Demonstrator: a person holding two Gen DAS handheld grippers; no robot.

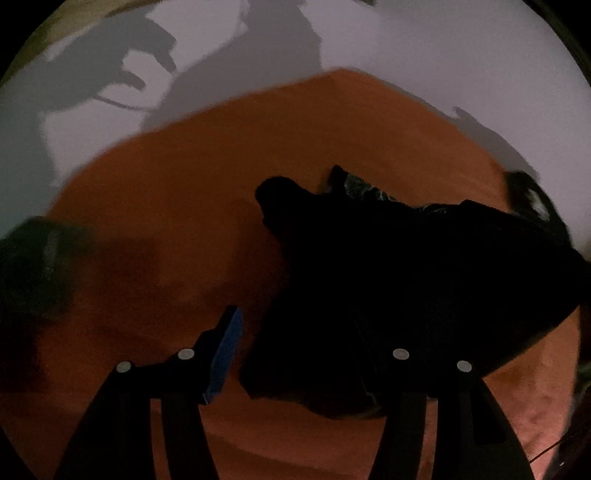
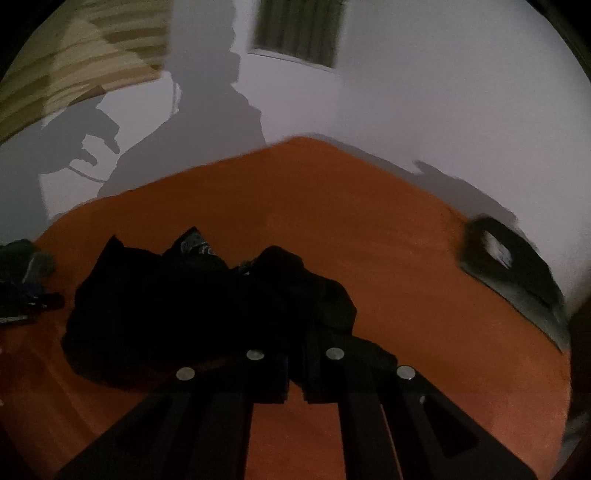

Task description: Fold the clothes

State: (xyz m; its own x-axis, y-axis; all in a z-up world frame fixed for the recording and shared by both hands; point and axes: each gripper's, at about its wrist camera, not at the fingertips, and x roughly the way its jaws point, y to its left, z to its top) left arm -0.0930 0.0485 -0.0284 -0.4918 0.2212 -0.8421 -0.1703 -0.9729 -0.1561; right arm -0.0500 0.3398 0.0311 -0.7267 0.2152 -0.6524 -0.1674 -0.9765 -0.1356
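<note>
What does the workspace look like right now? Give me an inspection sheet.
Surface: orange cover, dimly lit.
Job's things: black garment, crumpled in a heap, unfolded.
Clutter: dark items at the left edge; dark flat item at the right edge.
Grippers: left gripper jaws open over the garment's edge; right gripper jaws nearly closed, grip unclear.
Cables: nothing seen.
Surroundings: pale wall, vent, person's shadow.

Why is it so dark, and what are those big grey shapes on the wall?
Left wrist view: dim light, so the black garment is a featureless blob on the orange surface; edges smear with motion blur. Right wrist view: the grey shapes are shadows of a person and a held gripper on the white wall; the fisheye lens bends straight edges.
</note>
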